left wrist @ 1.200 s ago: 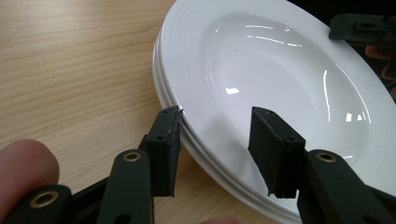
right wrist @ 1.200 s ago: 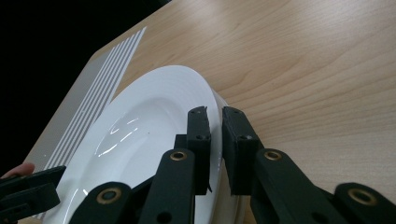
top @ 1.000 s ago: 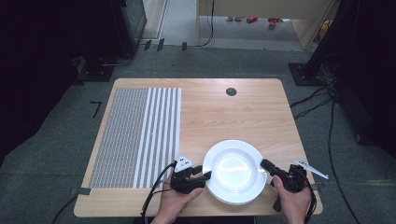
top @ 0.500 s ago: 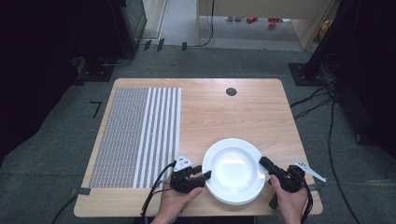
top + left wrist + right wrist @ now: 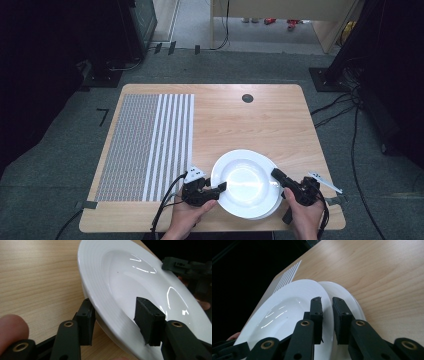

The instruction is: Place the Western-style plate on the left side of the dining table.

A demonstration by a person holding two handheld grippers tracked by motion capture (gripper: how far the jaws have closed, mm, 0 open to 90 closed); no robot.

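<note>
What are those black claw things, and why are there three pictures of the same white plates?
A person sits at a wooden table and holds a black gripper, a sort of pinching tool, in each hand. One camera looks down from above. Each gripper also carries its own little camera that looks along its two jaws, so you get three pictures. Two white plates lie stacked near the person. The right gripper pinches the rim of the top plate, lifting it off the bottom plate. The left gripper has that rim between its jaws, too. A striped mat covers the table's left part.
</note>
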